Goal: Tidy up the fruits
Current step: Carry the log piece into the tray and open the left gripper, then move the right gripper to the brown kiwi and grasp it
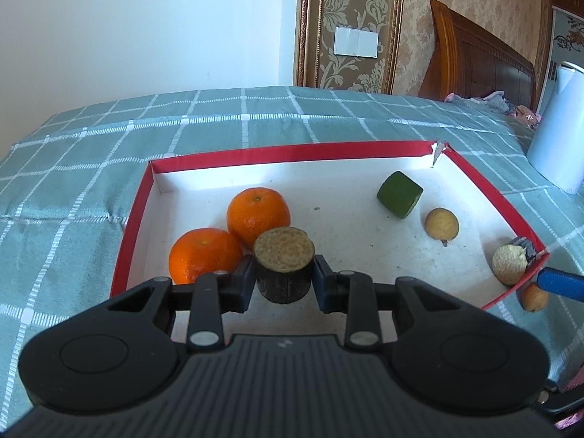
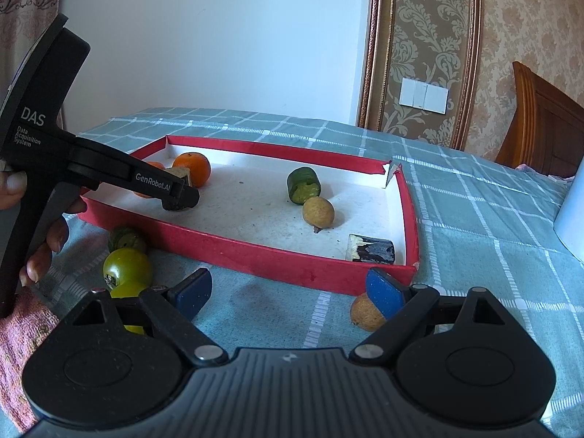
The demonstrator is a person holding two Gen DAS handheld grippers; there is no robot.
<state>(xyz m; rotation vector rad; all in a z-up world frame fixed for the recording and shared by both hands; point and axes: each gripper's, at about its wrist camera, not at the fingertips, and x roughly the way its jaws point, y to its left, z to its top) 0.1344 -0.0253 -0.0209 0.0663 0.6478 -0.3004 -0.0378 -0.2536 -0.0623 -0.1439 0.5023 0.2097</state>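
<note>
My left gripper point(image 1: 284, 277) is shut on a dark-skinned fruit chunk point(image 1: 284, 262) with a pale cut top, held low inside the red-rimmed tray point(image 1: 292, 152), beside two oranges point(image 1: 258, 215) point(image 1: 204, 253). The right wrist view shows the same left gripper point(image 2: 180, 197) reaching into the tray point(image 2: 255, 255) from the left. Also in the tray lie a green chunk point(image 1: 399, 194) point(image 2: 303, 185), a tan round fruit point(image 1: 441, 223) point(image 2: 318, 211) and another dark chunk point(image 1: 511, 259) point(image 2: 372, 249). My right gripper point(image 2: 292, 294) is open over the cloth, its right pad beside a tan fruit point(image 2: 365, 315).
Green tomato-like fruits point(image 2: 127, 268) and a striped one point(image 2: 126, 239) lie on the checked cloth point(image 2: 474, 219) left of the tray's near wall. A white kettle point(image 1: 558, 127) stands at the right. A person's hand point(image 2: 43, 241) holds the left gripper's handle.
</note>
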